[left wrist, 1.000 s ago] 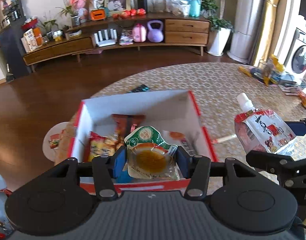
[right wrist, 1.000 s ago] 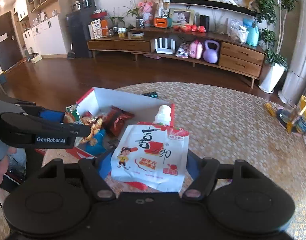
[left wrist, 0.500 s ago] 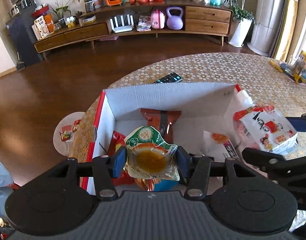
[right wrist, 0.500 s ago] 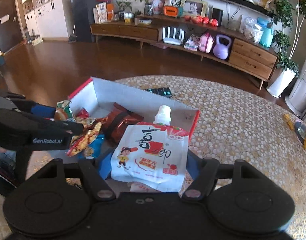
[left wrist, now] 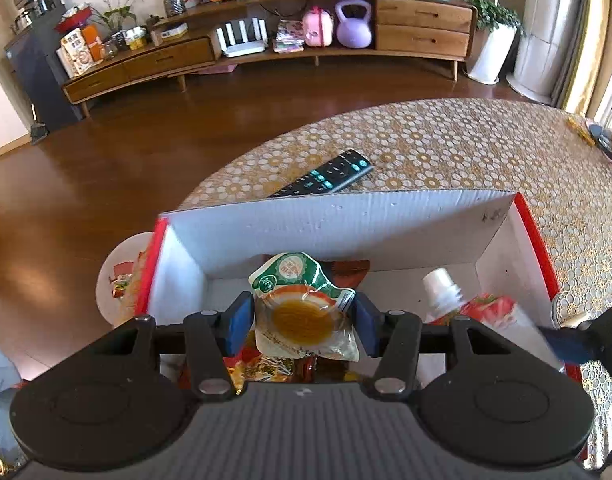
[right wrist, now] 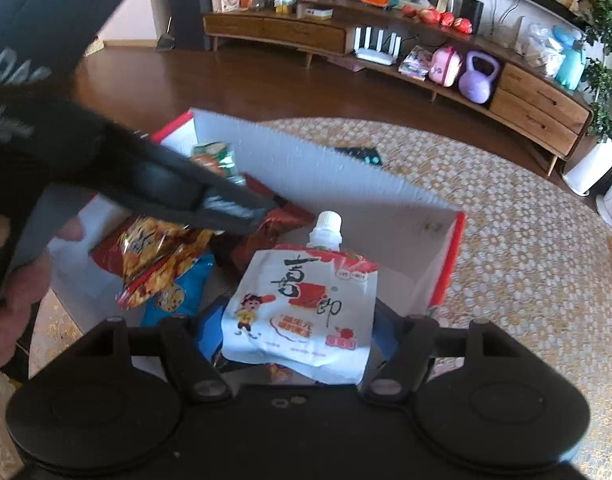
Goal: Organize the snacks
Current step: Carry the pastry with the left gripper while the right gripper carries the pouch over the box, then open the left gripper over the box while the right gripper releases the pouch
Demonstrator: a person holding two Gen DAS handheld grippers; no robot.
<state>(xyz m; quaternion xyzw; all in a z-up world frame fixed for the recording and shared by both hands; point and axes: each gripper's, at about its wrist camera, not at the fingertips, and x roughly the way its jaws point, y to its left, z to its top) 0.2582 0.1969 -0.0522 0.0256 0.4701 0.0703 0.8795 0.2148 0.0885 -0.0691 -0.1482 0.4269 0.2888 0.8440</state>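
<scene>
I've got the green-topped clear jelly cup with orange filling [left wrist: 303, 312] clamped between the left gripper [left wrist: 301, 326] pads, hanging over the open white corrugated cardboard box with red outer sides [left wrist: 346, 220]. The right gripper [right wrist: 295, 330] is clenched on the white spouted drink pouch with red print and a cartoon kid [right wrist: 306, 304], also over the box. Inside it: a red-and-gold crinkly snack bag [right wrist: 153, 256], a blue cookie packet [right wrist: 177, 292], a dark red foil pack [right wrist: 273, 220]. A black remote control [left wrist: 326, 176] lies on the floral-patterned tablecloth [left wrist: 446, 148], just behind the box's far wall.
</scene>
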